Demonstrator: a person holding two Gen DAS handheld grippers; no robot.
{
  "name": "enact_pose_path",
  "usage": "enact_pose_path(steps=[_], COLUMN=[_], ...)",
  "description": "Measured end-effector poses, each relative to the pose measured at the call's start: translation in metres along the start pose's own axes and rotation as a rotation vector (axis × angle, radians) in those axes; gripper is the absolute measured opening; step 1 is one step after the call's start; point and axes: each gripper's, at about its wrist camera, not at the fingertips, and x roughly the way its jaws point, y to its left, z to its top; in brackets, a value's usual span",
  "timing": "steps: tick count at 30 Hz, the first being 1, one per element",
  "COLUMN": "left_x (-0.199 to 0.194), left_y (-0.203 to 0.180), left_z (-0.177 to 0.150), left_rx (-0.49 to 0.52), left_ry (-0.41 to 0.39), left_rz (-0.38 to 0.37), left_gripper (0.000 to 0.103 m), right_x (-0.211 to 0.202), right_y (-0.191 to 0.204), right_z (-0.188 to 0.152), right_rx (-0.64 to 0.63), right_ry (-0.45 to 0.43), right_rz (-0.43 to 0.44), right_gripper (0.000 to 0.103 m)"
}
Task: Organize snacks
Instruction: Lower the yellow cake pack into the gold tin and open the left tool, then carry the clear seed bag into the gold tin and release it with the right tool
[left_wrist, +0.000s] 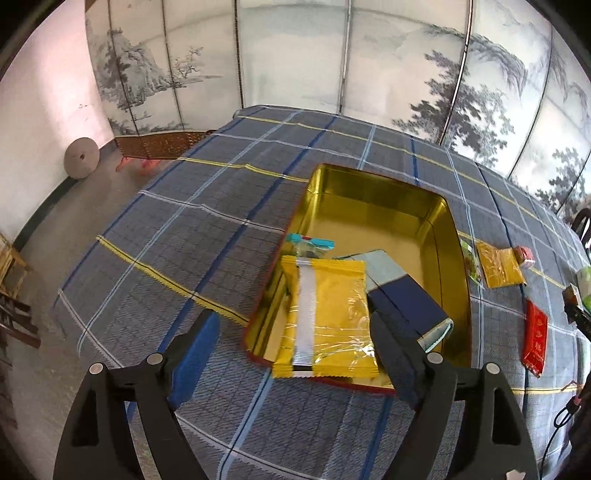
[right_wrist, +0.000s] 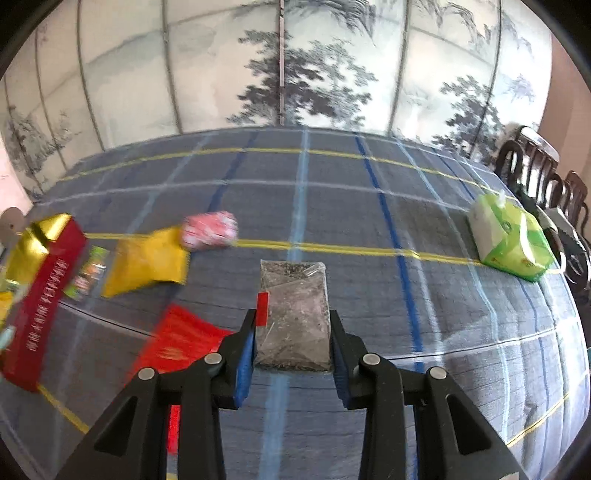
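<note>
An open gold tin (left_wrist: 373, 192) with a red outside stands on the checked tablecloth. A big yellow snack packet (left_wrist: 332, 291) lies in its near end, overhanging the near rim. Behind it is a clear packet with a teal top (left_wrist: 310, 245), and a dark blue box (left_wrist: 406, 302) leans to its right. My left gripper (left_wrist: 291, 321) is open, its fingers wide on either side of the yellow packet without touching it. In the right wrist view my right gripper (right_wrist: 291, 332) is shut on a clear packet of dark grey bits (right_wrist: 295, 306) with a red tag, held over the cloth.
Loose on the cloth are a yellow packet (right_wrist: 147, 262), a pink-and-white packet (right_wrist: 210, 229), a red packet (right_wrist: 177, 339) and a small green-printed packet (right_wrist: 88, 273) beside the tin's red wall (right_wrist: 40, 295). A green tissue pack (right_wrist: 509, 240) lies far right, with dark chairs (right_wrist: 535, 173) beyond. A painted folding screen backs the table.
</note>
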Motion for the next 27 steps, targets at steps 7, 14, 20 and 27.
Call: enact_pose_path(steps=[7,14,20,27], left_x=[-0.008,-0.016,-0.023,-0.028], left_y=[0.019,0.049,0.074,0.092], left_z=[-0.003,-0.009,-0.013,-0.018], left_rx=[-0.041,-0.087,-0.131,-0.162], left_ry=[-0.008,-0.009,-0.015,-0.014], left_rz=[0.022,0.058,0.086,0.098], left_gripper=[0.081,0.081,0.082,0.082], right_x=[-0.025,-0.04,-0.046,-0.043], right_y=[0.072,0.162,0.222,0.27], right_z=[0.013,0.014,0.008,-0.006], right_rx=[-0.084,-0.21,-0.298,-0.379], right_ry=[-0.023,-0.012,0.004,0.037], right_rz=[0.127,0.281,0.357,0.393], right_gripper=[0.035,0.035,0.035,0.035])
